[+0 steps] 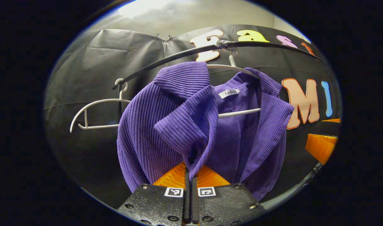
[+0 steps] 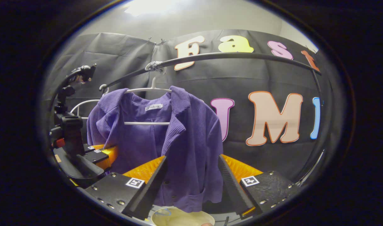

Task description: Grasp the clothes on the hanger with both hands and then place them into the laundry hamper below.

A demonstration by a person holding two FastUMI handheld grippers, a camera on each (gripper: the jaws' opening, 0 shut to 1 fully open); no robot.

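Our left gripper (image 1: 190, 185) pinches the purple jacket's (image 1: 179, 125) lapel; right gripper (image 2: 191, 175) gapes; jacket on its hanger (image 2: 147, 123), hamper (image 2: 179, 218) waiting.

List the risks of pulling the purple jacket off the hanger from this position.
1. The left gripper pinches only a thin fold of the purple jacket; it may slip out.
2. The right gripper is open around the front panel, so a pull now loads one side.
3. The jacket hangs on the white hanger; tugging down could drag it off the rail.
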